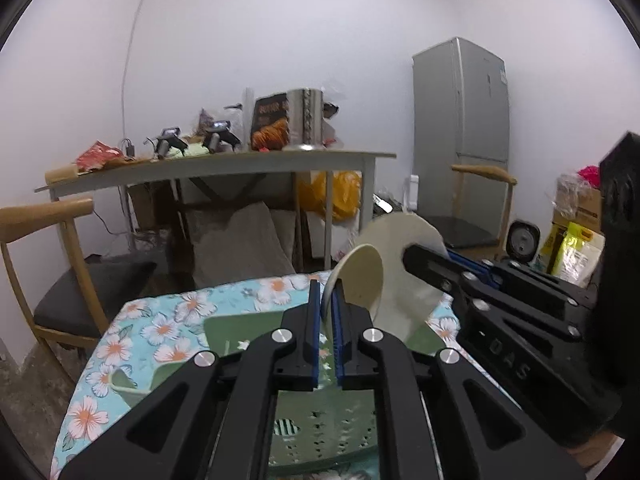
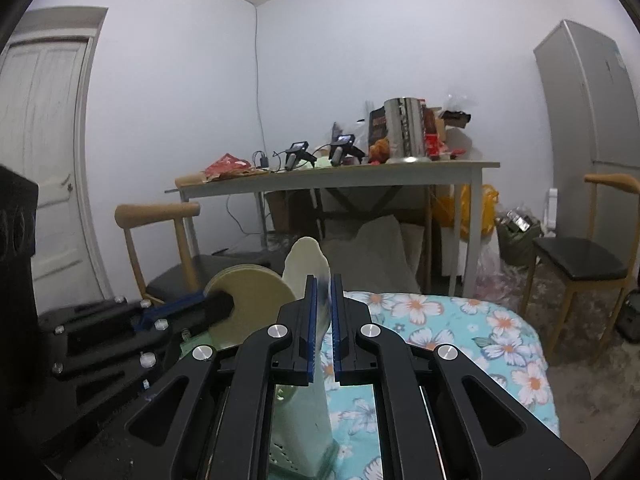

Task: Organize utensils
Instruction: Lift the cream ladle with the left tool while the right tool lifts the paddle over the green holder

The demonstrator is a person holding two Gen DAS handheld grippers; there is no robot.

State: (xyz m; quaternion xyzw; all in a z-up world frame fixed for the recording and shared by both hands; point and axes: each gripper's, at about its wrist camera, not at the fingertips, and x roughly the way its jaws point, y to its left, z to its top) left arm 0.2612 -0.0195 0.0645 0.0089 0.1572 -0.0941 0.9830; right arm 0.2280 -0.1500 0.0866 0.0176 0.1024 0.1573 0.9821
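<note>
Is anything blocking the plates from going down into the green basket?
Nothing visible does. The left gripper holds the small plate and the right gripper holds the big plate above the green basket.

Cluttered table [image 1: 224,166], fridge [image 1: 460,112], wooden chairs [image 1: 48,240], perhaps yellow bags [image 1: 344,192].

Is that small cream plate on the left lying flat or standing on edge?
On edge. The small plate is clamped by its rim in the left hand-held gripper, its round face turned sideways above the green rack.
</note>
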